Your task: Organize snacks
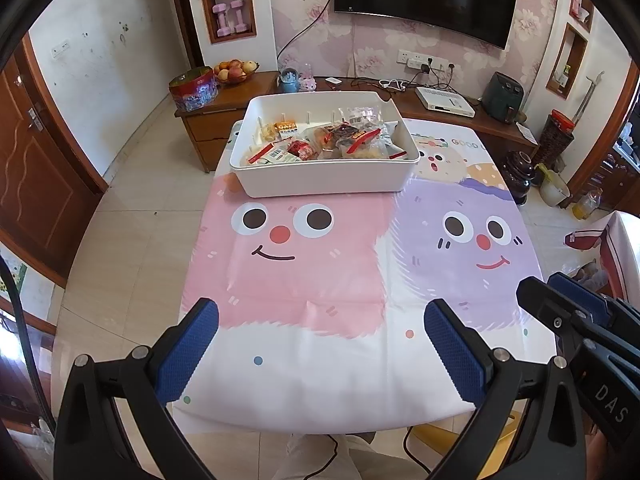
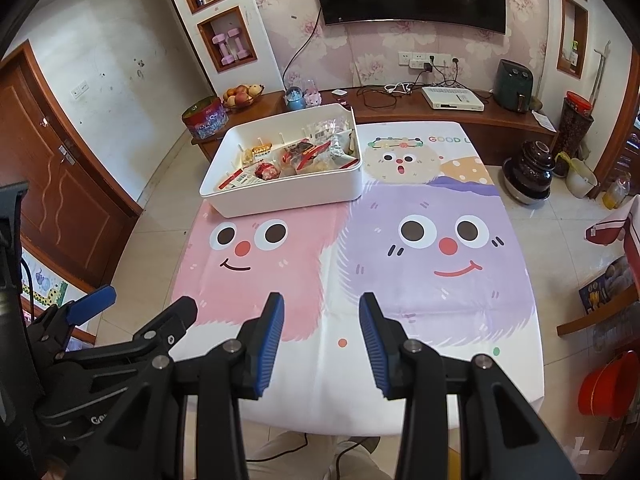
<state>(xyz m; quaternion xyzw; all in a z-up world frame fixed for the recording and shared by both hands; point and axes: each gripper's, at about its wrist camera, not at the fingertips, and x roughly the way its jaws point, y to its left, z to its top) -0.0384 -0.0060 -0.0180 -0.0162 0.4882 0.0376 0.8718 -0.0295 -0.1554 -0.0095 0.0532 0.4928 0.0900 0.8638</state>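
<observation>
Snacks (image 1: 324,142) heaped in white bin (image 1: 320,178), bench (image 1: 320,360) 12 o'clock | step: pre-reach or finished, unclear | left claw (image 1: 320,344) spread, empty | right claw (image 2: 322,340) part-spread, empty | next: any reach goes forward to bin

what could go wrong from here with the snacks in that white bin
1. The white bin sits at the far end of the table, partly on the pink side; both the left gripper and the right gripper hover empty at the near edge, so a long reach could push the bin further back.
2. The snack packets lie piled and overlapping, so a pinch may lift two at once or slip on the wrapping.
3. The tablecloth looks smooth and may slide.
</observation>
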